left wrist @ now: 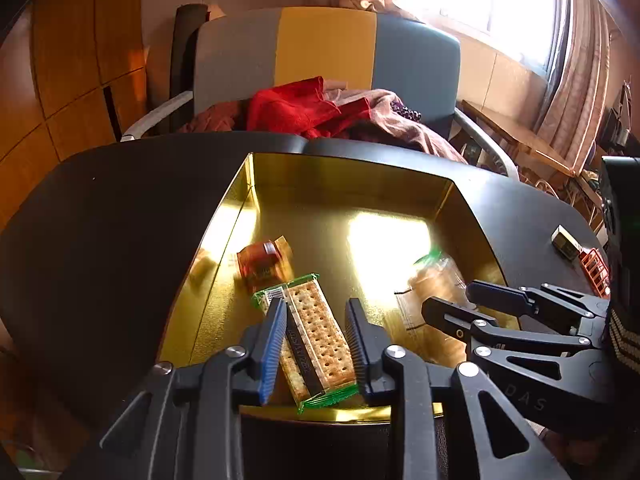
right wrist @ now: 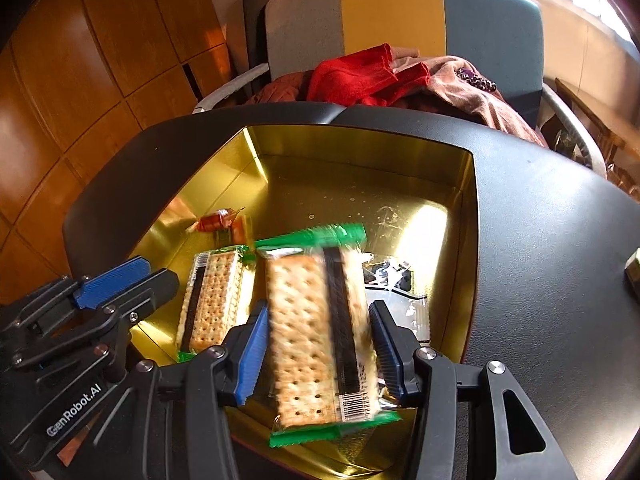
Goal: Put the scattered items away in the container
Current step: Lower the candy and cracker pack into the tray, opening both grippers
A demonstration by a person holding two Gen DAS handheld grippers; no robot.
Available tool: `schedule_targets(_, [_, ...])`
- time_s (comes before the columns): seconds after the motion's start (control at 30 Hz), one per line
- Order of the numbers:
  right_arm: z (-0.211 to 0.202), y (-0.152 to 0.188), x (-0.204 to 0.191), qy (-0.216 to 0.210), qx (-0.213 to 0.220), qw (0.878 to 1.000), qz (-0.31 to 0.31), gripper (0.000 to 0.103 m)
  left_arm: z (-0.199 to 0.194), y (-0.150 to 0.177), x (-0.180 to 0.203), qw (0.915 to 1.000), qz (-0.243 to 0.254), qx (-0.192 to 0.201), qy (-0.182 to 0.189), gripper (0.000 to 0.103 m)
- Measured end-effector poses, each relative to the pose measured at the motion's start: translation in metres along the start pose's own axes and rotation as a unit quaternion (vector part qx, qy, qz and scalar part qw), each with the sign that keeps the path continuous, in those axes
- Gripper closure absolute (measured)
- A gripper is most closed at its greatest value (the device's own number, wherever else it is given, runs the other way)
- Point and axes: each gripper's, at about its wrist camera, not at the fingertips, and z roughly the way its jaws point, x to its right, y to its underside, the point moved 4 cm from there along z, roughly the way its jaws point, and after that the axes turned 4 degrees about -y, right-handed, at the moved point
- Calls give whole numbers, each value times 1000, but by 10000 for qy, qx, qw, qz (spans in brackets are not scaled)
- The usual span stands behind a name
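One black table (left wrist: 120,208), striped armchair (left wrist: 328,52) behind

White lettering reading "GenRobot.AI" runs along the black body of the left gripper (right wrist: 116,292), seen in the right wrist view. In the left wrist view the right gripper (left wrist: 452,298) bears faint raised letters — "DAS" is all that can be made out. The cracker packet (right wrist: 320,336) carries a barcode with digits beneath — too blurred to read.
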Motion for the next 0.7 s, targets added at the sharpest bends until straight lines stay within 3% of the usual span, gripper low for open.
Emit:
schedule_targets(0.47, [-31,-3,12,-78,412,9988,253,50,-26,-16,10,9995,69,291,119,70])
schedule_targets(0.7, [-78,10,80,274,814,9927,847,47,-39,-25,57,9967,400,371,608,69])
